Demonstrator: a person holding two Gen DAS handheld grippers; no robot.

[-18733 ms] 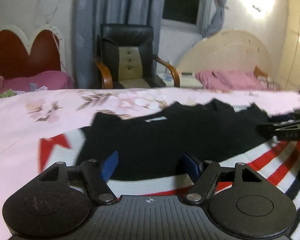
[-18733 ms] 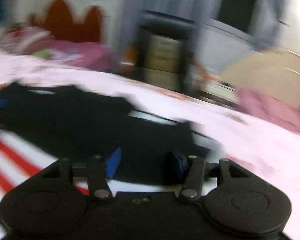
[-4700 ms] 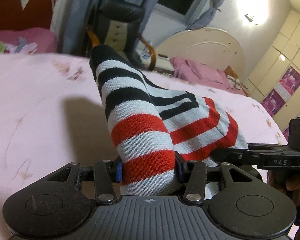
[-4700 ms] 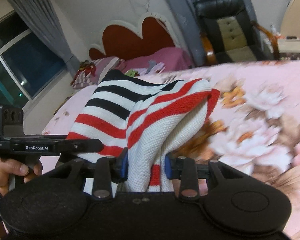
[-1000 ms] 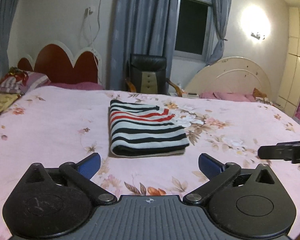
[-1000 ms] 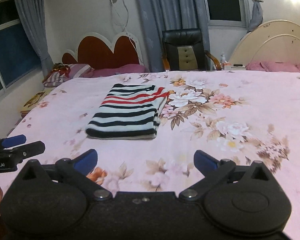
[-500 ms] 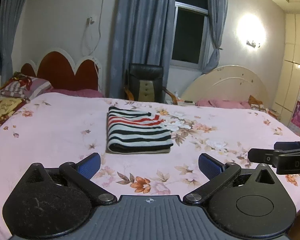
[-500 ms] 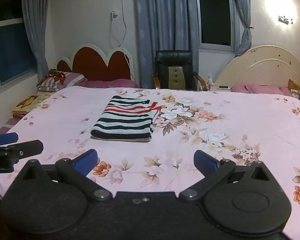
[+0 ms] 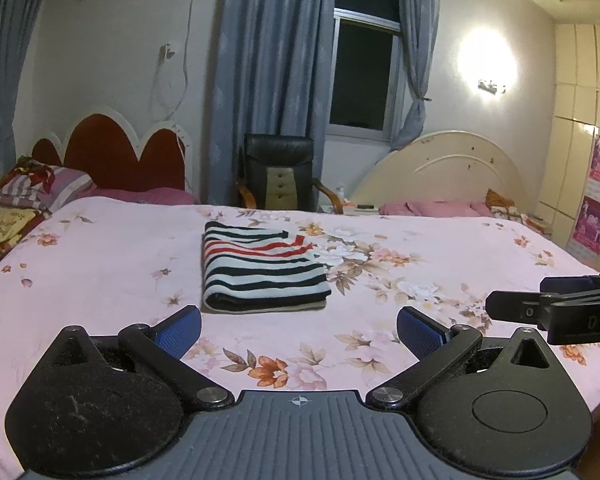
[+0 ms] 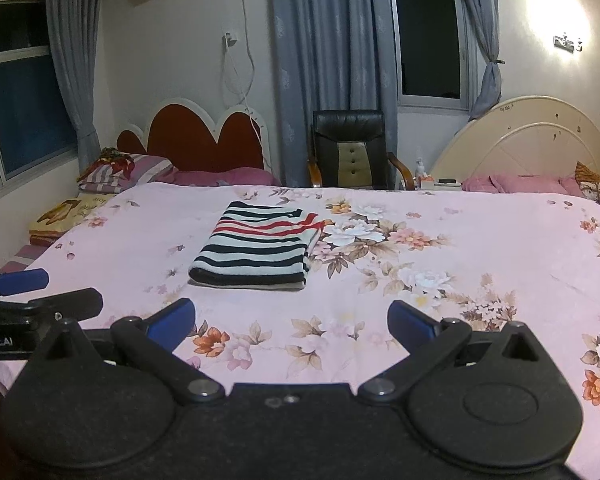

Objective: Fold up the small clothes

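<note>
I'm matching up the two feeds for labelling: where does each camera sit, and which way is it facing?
Left wrist: on the left gripper, jaws open, looking forward across the pink floral bed at the folded striped garment; the right gripper's tip pokes in at the right edge.
Right wrist: on the right gripper, jaws open, facing the same way, set further right; the left gripper's tip shows at the left edge.
Both share the garment, the bed, the black chair and the red headboard.

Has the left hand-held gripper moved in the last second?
Yes. The left hand-held gripper has backed away: the sweater looks smaller and farther, and more of the bed shows.
</note>
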